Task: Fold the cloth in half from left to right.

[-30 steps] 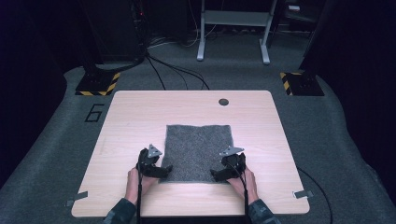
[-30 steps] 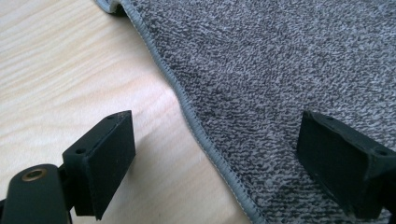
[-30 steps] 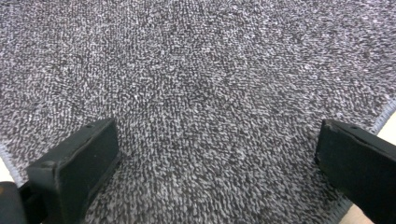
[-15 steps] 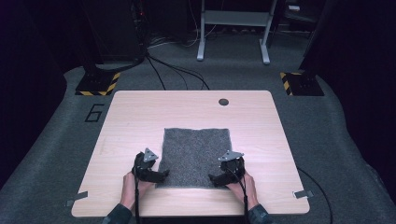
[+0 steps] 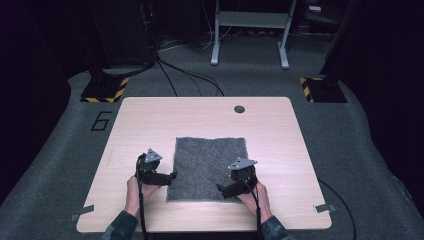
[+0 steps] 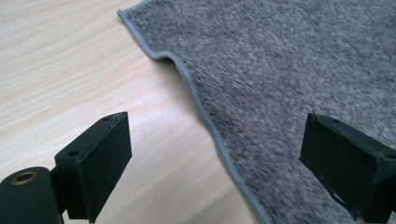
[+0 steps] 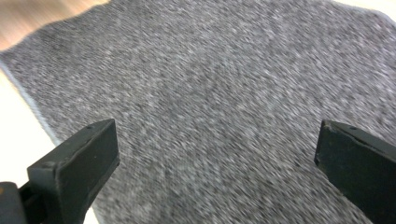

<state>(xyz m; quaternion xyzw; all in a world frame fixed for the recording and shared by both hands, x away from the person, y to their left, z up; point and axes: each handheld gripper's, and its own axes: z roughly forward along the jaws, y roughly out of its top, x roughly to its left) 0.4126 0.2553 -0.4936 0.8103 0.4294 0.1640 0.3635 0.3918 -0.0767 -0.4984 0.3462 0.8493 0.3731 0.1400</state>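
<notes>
Dark grey carpet surrounds a pale wooden table, and behind the table cables trail across the floor toward a light metal frame and two black bases edged with yellow-and-black stripes. Near the table's far edge sits a small dark round disc, and a painted numeral 6 marks the carpet off the table's far left corner. On the near half of the table a grey towel lies spread flat, its near edge close to the table's near edge. At the towel's left edge, toward its near corner, the left gripper is held low by a hand, its jaws wide apart with one over bare wood and the other over the cloth; the left gripper view shows the towel's hemmed border running between them with a small wave in it, and the towel not clamped. At the towel's near right corner the right gripper is held by the other hand, with its grey three-cornered plate on top. In the right gripper view its jaws also stand wide apart above the towel, nothing caught between them, with the cloth's edge and pale table to one side.
</notes>
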